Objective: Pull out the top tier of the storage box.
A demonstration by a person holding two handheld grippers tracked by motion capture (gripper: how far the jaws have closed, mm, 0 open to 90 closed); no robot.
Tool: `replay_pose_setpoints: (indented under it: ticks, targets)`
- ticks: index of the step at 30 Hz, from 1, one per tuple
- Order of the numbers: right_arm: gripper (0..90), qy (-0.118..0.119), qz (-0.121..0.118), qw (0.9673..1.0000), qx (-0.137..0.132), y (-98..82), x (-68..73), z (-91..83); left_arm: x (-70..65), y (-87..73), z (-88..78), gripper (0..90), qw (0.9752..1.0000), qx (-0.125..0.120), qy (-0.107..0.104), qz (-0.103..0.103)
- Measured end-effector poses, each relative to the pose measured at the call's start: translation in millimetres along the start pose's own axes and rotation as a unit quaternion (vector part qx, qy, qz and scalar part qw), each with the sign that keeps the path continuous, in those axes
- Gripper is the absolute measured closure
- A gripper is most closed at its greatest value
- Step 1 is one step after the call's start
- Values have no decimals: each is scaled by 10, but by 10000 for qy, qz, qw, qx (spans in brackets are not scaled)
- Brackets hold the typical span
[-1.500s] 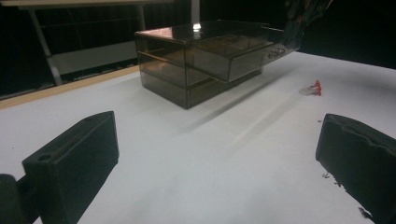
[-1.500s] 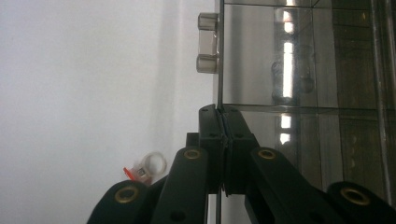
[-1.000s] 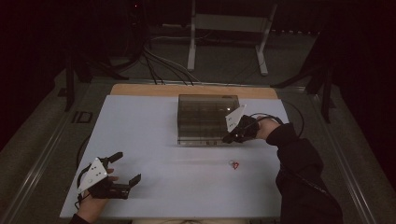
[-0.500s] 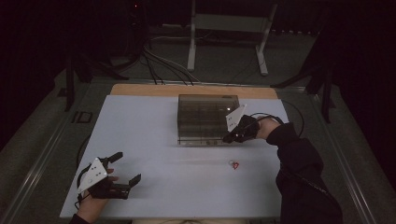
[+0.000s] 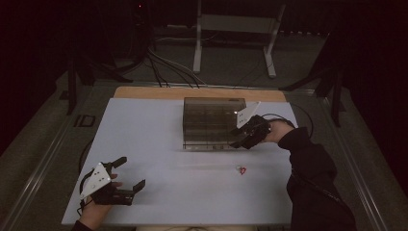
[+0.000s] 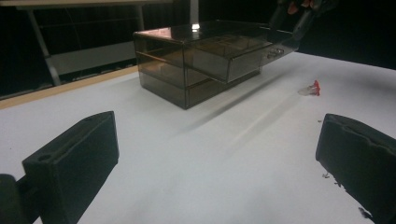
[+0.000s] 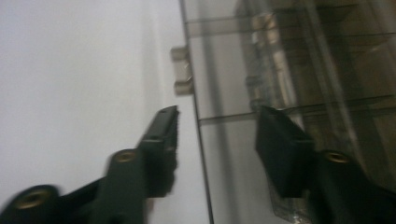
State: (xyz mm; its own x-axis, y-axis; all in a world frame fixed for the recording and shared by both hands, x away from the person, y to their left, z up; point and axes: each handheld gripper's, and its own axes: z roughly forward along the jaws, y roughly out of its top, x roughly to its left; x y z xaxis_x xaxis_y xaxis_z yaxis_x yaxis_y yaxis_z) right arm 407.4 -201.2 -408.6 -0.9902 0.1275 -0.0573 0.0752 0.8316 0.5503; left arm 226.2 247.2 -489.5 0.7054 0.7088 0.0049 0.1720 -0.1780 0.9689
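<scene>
On the white table (image 5: 159, 144), toward its far middle, stands a smoky transparent drawer box (image 5: 211, 120); in the left gripper view one of its drawers (image 6: 233, 63) sticks out from the front. At the box's right front corner hangs the right gripper (image 5: 239, 143), held by a hand in a dark sleeve (image 5: 308, 163). Its jaws have just been opening — in the right gripper view they stand apart on either side of the drawer's front edge, one over the white table, the other over the clear plastic, and neither pad presses on anything. A small handle (image 7: 182, 70) on the drawer front sits just beyond the fingertips, untouched.

Near the table's front left corner the left gripper (image 5: 132, 174) rests low with its jaws spread wide and nothing between them — bare table shows in the gap. A small red-and-clear object (image 5: 241, 170) lies on the table in front of the box, well apart from both grippers.
</scene>
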Motion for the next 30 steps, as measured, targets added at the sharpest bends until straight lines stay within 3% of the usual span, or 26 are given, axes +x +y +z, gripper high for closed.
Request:
replay_pose_setpoints:
  ticks: [1, 2, 3, 5, 6, 7, 8, 11, 13, 21, 22, 26, 29, 30]
  targets:
    - [428, 0, 0, 10000, 0, 0, 0, 0, 0, 0, 0, 2, 10000, 0, 0, 0]
    - [353, -164, 294, 9994, -44, 2, -9, -3, 0, 0, 0, 2, 10000, -1, 3, 1]
    - [353, -164, 294, 9994, -44, 2, -9, -3, 0, 0, 0, 2, 10000, -1, 3, 1]
    - [289, -169, 501, 9983, -245, -4, -11, -21, -2, 1, 0, 2, 10000, 2, 2, 4]
    - [239, -166, 748, 9960, -464, -5, -12, -55, -4, 2, -1, 2, 10000, 1, 3, 12]
    - [239, -166, 748, 9960, -464, -5, -12, -55, -4, 2, -1, 2, 10000, 1, 3, 12]
    - [135, -121, 780, 9950, -612, -10, -1, -86, -3, 1, -1, 2, 10000, 7, 1, 9]
    - [104, -336, 1039, 9914, -718, 3, 14, -118, -3, 1, 0, 2, 10000, 2, -3, 8]
    - [33, -363, 1060, 9912, -699, -1, 53, -139, -7, 4, -2, 2, 10000, -2, -4, 15]
    - [0, -648, 1237, 9870, -800, -76, 217, -196, -7, 5, -3, 2, 10000, -3, -5, 15]
    - [0, -699, 1333, 9850, -844, -108, 258, -198, -10, 9, -1, 2, 10000, 0, -10, 30]
    - [0, -810, 1437, 9821, -913, -176, 343, -195, -12, 11, -3, 2, 10000, -13, -10, 39]
    - [0, -940, 1574, 9772, -1074, -257, 435, -202, -8, 10, -2, 2, 10000, -14, -3, 18]
    - [0, -940, 1574, 9772, -1074, -257, 435, -202, -8, 10, -2, 2, 10000, -14, -3, 18]
